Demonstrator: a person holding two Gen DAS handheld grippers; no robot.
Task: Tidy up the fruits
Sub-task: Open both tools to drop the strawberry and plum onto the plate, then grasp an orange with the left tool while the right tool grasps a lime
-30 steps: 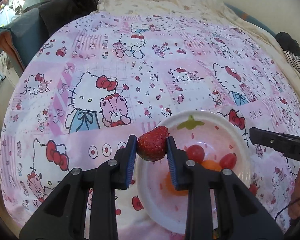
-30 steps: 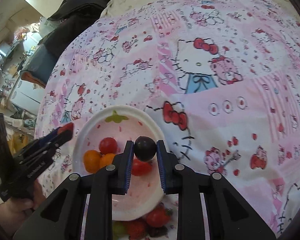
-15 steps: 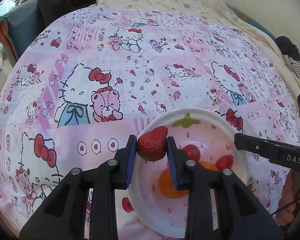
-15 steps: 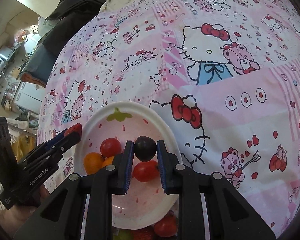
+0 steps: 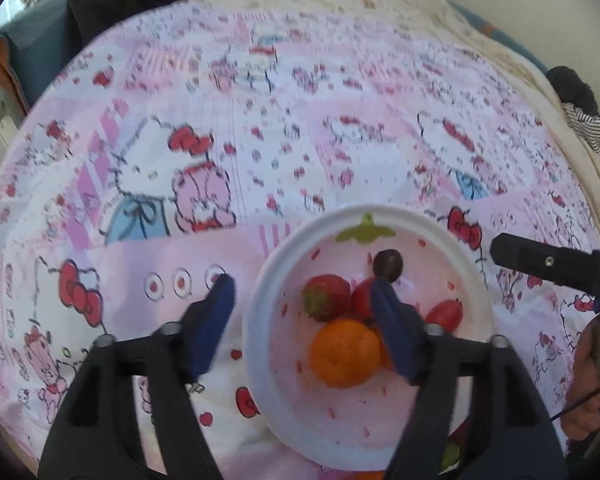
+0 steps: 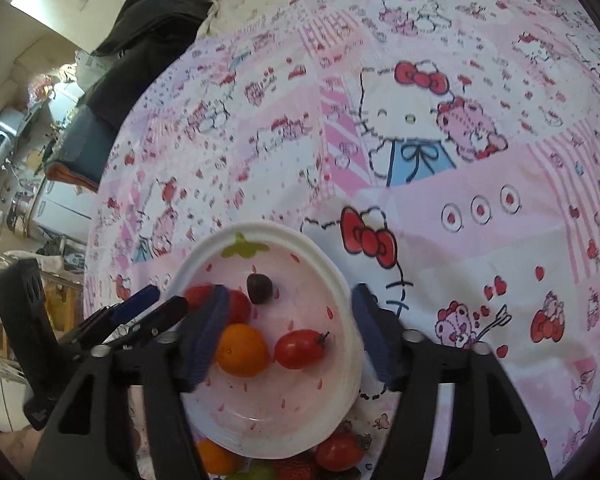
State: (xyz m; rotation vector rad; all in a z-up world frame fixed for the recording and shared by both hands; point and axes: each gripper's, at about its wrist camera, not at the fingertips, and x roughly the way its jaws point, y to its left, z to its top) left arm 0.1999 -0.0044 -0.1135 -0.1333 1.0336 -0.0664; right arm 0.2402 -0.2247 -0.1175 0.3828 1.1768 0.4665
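Fruits now sit together in the white plastic bowl with red speckles (image 5: 260,320): the red strawberry (image 5: 326,297) and the dark round grape (image 5: 387,264) have dropped from the jaws beside the orange mandarin (image 5: 345,353) and red cherry tomato (image 6: 300,349). Left gripper (image 5: 302,316) and right gripper (image 6: 286,328) are opening, nothing between their blue pads. More loose fruit (image 6: 340,451) lies below the bowl on the pink cartoon-print cloth (image 6: 420,160), so sorting looks unfinished.

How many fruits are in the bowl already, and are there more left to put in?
Done: the bowl holds a strawberry, a dark grape, an orange and tomatoes. In hand: nothing; both sets of jaws are opening, empty, on the left gripper and right gripper. Left: more fruit lies beside the bowl's near edge.
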